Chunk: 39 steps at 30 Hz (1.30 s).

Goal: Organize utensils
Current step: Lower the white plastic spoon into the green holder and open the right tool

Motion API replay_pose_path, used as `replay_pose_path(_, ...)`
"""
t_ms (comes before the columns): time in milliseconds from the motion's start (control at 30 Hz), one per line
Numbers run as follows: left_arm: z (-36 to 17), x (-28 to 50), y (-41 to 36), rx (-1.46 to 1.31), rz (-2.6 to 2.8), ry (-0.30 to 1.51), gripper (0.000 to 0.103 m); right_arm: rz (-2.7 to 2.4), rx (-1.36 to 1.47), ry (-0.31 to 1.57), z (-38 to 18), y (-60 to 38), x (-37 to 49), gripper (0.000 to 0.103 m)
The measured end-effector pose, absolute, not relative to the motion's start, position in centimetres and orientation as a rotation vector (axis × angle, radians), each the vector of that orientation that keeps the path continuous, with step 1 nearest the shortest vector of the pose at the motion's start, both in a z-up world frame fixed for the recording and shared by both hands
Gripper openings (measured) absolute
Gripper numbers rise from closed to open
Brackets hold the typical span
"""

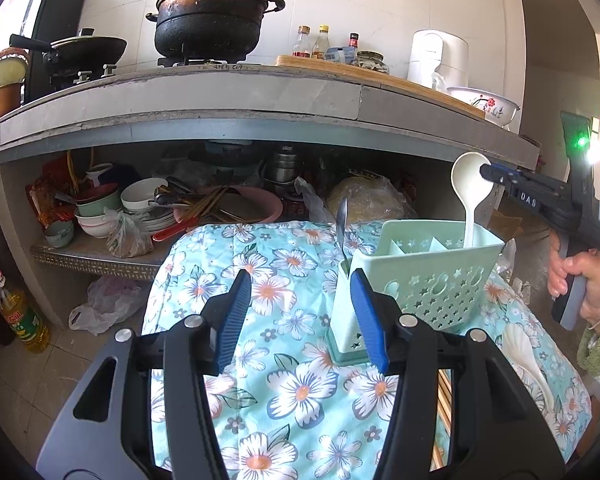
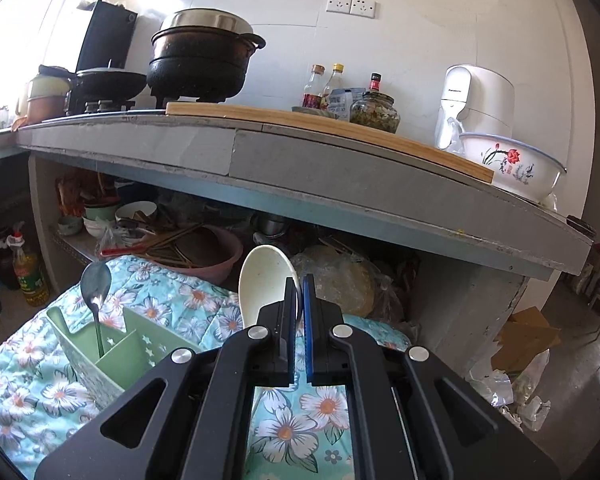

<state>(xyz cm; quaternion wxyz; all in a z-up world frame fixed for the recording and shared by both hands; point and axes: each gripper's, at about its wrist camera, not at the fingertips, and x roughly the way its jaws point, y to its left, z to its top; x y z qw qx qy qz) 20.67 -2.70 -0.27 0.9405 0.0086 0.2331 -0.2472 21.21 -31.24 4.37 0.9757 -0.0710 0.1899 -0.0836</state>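
While my right tool clamps the white spoon over the green caddy, my left tool stands apart, empty

White ladle; mint-green caddy with star cut-outs; silver spoon; turquoise cloth with white flowers; blue pads on black hand-held gripper.

White spoon upright, handle down in green caddy; steel spoon upright in end slot.
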Motion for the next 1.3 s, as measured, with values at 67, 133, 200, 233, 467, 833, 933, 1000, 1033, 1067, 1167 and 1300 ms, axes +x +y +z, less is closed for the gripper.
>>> replay_pose_path(67,-0.5,20.6,-2.6,0.020,-0.504,0.481,0.050,-0.156,-0.163,0.403,3.7,-30.8,21.1,0.004)
replay_pose_path(133,-0.7,20.4,-2.6,0.023,-0.504,0.485,0.050,-0.137,-0.178,0.426,3.1,-30.5,21.1,0.004)
replay_pose_path(200,-0.9,20.2,-2.6,0.023,-0.505,0.487,0.050,-0.123,-0.197,0.443,2.6,-30.1,20.9,0.004)
replay_pose_path(233,-0.9,20.2,-2.6,0.023,-0.505,0.488,0.050,-0.112,-0.207,0.454,2.4,-29.9,20.9,0.004)
replay_pose_path(467,-1.1,19.8,-2.8,0.026,-0.511,0.491,0.053,-0.063,-0.262,0.513,1.3,-28.6,20.6,0.004)
replay_pose_path(833,-1.1,19.8,-3.0,0.031,-0.520,0.492,0.058,-0.042,-0.209,0.543,1.4,-29.1,20.2,0.021)
replay_pose_path(933,-1.2,19.8,-3.1,0.032,-0.522,0.494,0.058,-0.041,-0.195,0.541,1.5,-29.2,20.1,0.025)
replay_pose_path(1000,-1.2,19.7,-3.1,0.031,-0.523,0.495,0.059,-0.040,-0.179,0.538,1.6,-29.4,20.0,0.027)
replay_pose_path(1033,-1.2,19.7,-3.1,0.029,-0.524,0.496,0.059,-0.039,-0.169,0.536,1.7,-29.5,19.9,0.027)
replay_pose_path(1067,-1.2,19.7,-3.1,0.028,-0.524,0.498,0.059,-0.037,-0.156,0.532,1.8,-29.7,19.8,0.029)
replay_pose_path(1167,-1.2,19.6,-3.2,0.028,-0.529,0.501,0.059,-0.033,-0.115,0.521,2.2,-30.2,19.3,0.032)
replay_pose_path(1300,-1.2,19.2,-3.4,0.029,-0.537,0.502,0.059,-0.030,-0.057,0.503,2.8,-31.1,18.1,0.033)
